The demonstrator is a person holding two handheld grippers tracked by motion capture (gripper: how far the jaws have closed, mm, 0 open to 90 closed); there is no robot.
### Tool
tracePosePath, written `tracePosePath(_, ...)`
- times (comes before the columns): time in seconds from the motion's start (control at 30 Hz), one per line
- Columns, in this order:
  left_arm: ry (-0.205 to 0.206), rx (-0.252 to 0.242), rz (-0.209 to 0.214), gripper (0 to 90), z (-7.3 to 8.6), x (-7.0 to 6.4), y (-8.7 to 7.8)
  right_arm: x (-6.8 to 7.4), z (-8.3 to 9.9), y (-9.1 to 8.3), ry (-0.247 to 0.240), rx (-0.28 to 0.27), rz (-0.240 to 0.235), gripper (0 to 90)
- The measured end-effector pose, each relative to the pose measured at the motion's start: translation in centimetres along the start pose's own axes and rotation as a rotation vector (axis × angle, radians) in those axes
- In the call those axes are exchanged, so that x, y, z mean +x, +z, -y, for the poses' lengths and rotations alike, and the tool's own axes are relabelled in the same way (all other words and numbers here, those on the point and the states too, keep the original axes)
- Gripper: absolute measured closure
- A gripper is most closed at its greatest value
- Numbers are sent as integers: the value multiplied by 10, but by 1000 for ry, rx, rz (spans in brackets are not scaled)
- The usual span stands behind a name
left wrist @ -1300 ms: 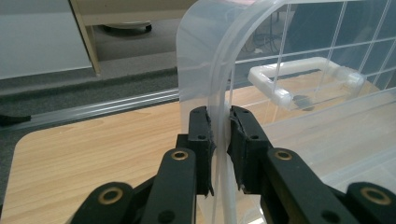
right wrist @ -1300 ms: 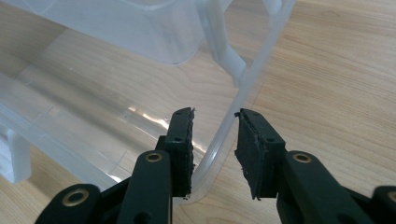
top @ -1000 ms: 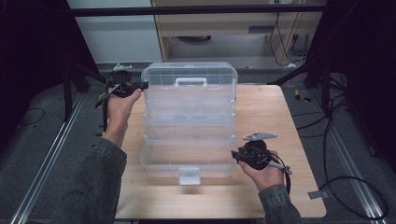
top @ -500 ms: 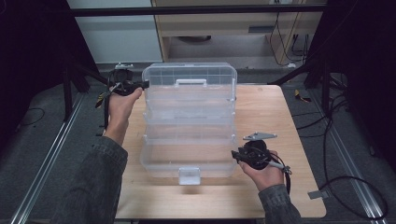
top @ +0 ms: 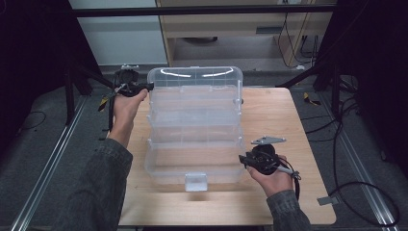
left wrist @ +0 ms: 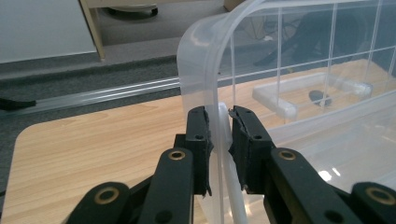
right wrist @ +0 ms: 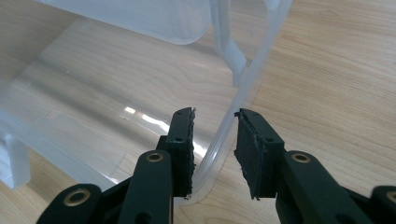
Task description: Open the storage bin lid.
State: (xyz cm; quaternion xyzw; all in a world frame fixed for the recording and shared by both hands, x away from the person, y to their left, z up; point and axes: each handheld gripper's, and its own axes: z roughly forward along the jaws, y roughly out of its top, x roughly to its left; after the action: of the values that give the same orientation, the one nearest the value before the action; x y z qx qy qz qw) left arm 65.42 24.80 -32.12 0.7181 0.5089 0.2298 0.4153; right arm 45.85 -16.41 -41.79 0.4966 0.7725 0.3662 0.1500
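The wooden table point(top: 269, 202) carries my work piece, a large clear plastic organiser box point(top: 192, 139), standing at the table's centre with its tiers fanned open in steps toward me and its lid point(top: 192, 77) raised at the far end. It is thin, glossy, see-through moulding with rounded corners, a grid of divider ribs and a small latch tab point(top: 196, 182) at the near edge; the table is pale, matt, grained board. My left gripper point(left wrist: 218, 140) is clamped on the lid's left rim, both black pads pressed against the thin upright wall. My right gripper point(right wrist: 214, 144) straddles the near right corner of the bottom tray point(right wrist: 116, 116), jaws parted on either side of the rim with a gap at each pad, so it grips nothing. Risks, in my judgement: the left hold bears on a narrow, slick edge, and any twist of my hand could let the rim slide out and the lid drop; with the right side unsecured, a pull on the lid could drag or tilt the light box; closing the right jaws hard could flex the thin wall.
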Motion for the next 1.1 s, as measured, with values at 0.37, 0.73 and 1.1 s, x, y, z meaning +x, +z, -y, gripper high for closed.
tracePosePath(0.37, -28, -39, -11, 655, 3, 8, 4, 0, 1, 0, 1, 1, 6, 676)
tracePosePath(0.73, 10, -110, -40, 372, 29, 11, -46, 2, -1, -2, -17, 7, 11, 671)
tracePosePath(1.1, 1, -93, -26, 130, 73, 28, -69, -13, -11, -20, -66, 10, 34, 332)
